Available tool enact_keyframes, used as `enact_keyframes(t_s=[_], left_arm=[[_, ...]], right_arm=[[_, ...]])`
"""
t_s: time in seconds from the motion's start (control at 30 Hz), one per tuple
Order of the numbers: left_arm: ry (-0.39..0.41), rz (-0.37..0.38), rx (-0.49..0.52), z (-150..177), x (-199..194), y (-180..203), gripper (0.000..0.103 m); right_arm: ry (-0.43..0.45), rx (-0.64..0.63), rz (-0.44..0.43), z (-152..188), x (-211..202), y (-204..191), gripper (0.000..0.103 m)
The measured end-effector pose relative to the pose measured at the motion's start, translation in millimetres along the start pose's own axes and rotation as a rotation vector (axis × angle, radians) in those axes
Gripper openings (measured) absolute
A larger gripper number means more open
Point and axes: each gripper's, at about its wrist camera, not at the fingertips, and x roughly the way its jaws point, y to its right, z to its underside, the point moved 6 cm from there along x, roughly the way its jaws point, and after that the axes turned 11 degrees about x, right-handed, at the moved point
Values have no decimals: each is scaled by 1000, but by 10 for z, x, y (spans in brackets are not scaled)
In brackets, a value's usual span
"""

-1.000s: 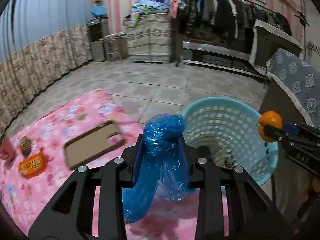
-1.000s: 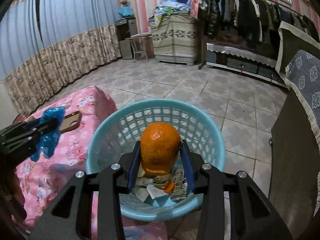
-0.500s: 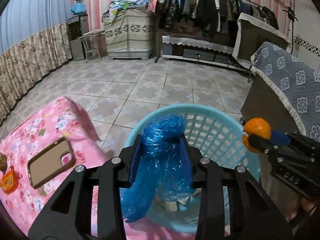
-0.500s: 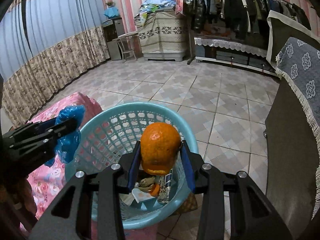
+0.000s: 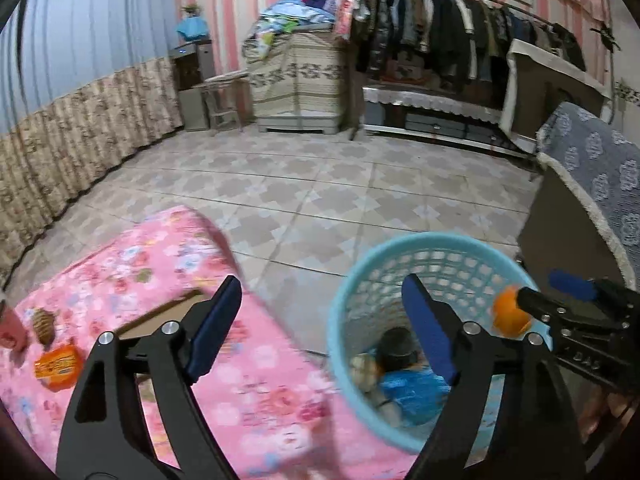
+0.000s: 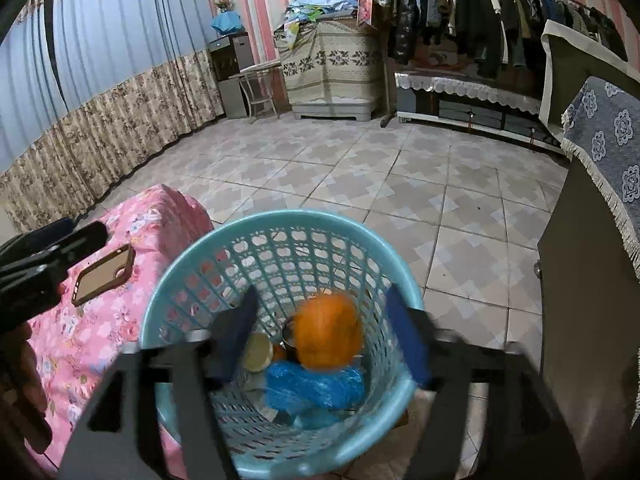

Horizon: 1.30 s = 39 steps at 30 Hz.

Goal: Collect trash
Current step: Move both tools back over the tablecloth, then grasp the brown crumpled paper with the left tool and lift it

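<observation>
- Spreading apart, the jaws of the left gripper (image 5: 320, 320) are opening with nothing between them; only floor tile and the edge of the pink cloth show in the gap.
- Its right finger (image 5: 428, 332) hangs over the near rim of the blue basket (image 5: 424, 240), while its left finger sits above the pink floral cloth (image 5: 168, 248).
- The blue plastic bag (image 6: 316, 386) lies crumpled at the bottom of the basket, among other trash: a dark round object (image 5: 398, 346) and a pale round piece (image 6: 258, 350).
- The right gripper (image 6: 320, 332) is above the basket mouth, and its jaws are opening too; both fingers are blurred.
- The orange (image 6: 328, 330) sits between those fingers but clear of both pads, smeared by motion, just above the blue bag and inside the basket walls.
- In the left wrist view the orange is just off the tip of the right gripper's fingers, over the basket's right rim.
- On the pink cloth lie a phone in a brown case (image 6: 104, 274), an orange snack packet (image 5: 58, 366) and a small brown round item (image 5: 43, 322).
- The basket stands on the tiled floor (image 6: 400, 184), touching the cloth-covered surface on one side, with a dark cabinet (image 6: 588, 320) close by on the other.
</observation>
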Motion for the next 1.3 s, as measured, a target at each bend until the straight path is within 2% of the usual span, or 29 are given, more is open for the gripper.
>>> enact_keyframes(t_s=[0.07, 0.13, 0.27, 0.47, 0.8, 0.9, 1.1, 1.17, 1.3], left_arm=[[0, -39, -19, 59, -72, -180, 85], [-1, -57, -45, 121, -146, -341, 87], [-7, -124, -80, 300, -329, -698, 90], [10, -227, -188, 687, -726, -1422, 95], [-60, -420, -273, 1378, -1185, -2613, 97], [-78, -445, -307, 1535, -1255, -2942, 97], [-113, -499, -289, 1664, -1163, -3412, 97], [-143, -494, -294, 1704, -989, -3570, 97], [-174, -435, -315, 1731, -603, -3705, 97]], right_arm=[[4, -15, 9, 8, 4, -68, 73], [6, -23, 9, 24, -8, -138, 80], [43, -36, -32, 29, -106, -354, 85], [36, -120, -103, 166, -112, -969, 85], [-27, -227, -239, 523, -3, -2138, 85], [-42, -266, -270, 619, 56, -2471, 85], [-84, -288, -312, 739, 225, -3036, 85], [-102, -280, -316, 764, 345, -3201, 85], [-116, -284, -300, 782, 577, -3394, 85]])
